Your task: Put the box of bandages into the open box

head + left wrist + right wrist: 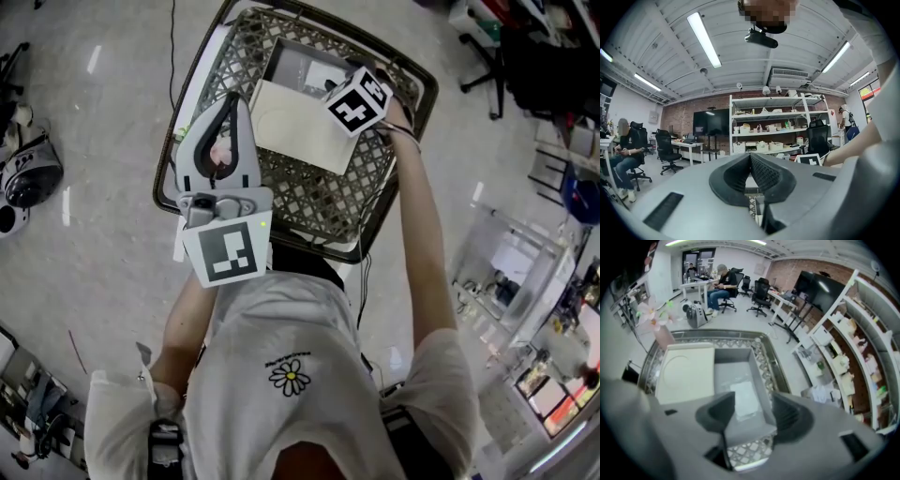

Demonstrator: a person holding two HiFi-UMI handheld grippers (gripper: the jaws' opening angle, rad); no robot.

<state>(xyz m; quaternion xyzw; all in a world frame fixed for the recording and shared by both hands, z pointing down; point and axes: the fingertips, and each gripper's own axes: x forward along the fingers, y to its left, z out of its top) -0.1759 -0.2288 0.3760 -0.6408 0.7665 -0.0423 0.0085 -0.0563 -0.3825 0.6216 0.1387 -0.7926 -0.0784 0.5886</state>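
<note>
The right arm (424,234) reaches straight out over the lattice tabletop (328,202); its hand (398,117) holds the right hand-held gripper (752,404) pointing steeply down, with the marker cube (358,100) uppermost; the jaws are spread wide and nothing is pinched between them. The left arm (183,319) is bent and drawn in near the chest; the left hand-held gripper (750,159) stands upright, aimed at the ceiling, its jaws pressed together and empty.

Directly below the right hand-held gripper sits the open box (726,369), grey, on the tabletop; the box of bandages (743,397), flat and white, lies on its floor, under the gap between the spread jaws and clear of both pads. Its long axis runs with the open box's long walls, leading away from the hand-held gripper toward the far wall and crossing the line from jaw to jaw; its near short end lies under the jaws; it rests closer to the wall on the right jaw's side. The white lid (686,373) lies flat just beside the open box, on the left jaw's side; past it, farther to that side, stands a pink flower (651,315).
</note>
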